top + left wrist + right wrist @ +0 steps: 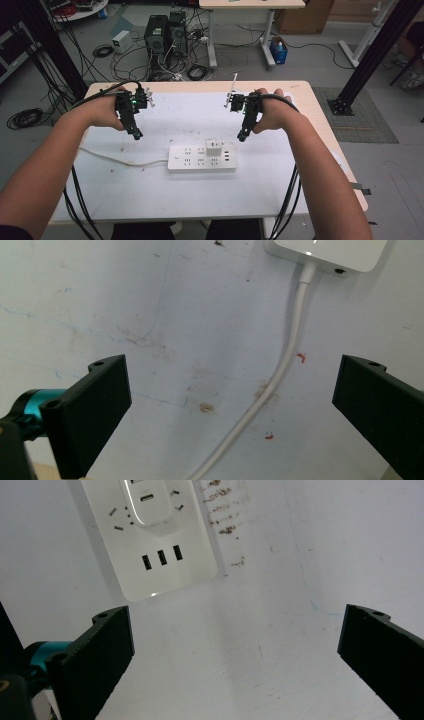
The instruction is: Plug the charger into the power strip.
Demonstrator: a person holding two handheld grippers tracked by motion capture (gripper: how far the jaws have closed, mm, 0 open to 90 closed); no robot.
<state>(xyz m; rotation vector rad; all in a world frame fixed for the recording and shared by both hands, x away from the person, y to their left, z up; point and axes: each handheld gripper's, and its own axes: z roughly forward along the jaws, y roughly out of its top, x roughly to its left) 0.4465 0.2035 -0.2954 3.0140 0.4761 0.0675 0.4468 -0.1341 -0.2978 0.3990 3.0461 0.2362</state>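
Note:
A white power strip (pixel 201 157) lies in the middle of the white table top (pixel 150 185), with a white charger block (pixel 214 147) plugged into its far row. Its white cable (pixel 120 161) runs off to the left. My left gripper (pixel 136 134) hovers left of the strip, jaws wide apart and empty; its own view looks down on the cable (pixel 280 371) and the strip's end (pixel 332 252). My right gripper (pixel 242 137) hangs just right of the strip, open and empty. The right gripper view has the strip's end (pixel 150 545), its three USB ports and the charger (pixel 145 500).
The table's wooden edge (pixel 320 115) frames the white sheet. On the floor beyond the far edge stand two computer towers (pixel 167 35) amid tangled cables. A black frame post (pixel 372 52) rises at the right. Black gripper cables (pixel 290 195) trail off the near edge.

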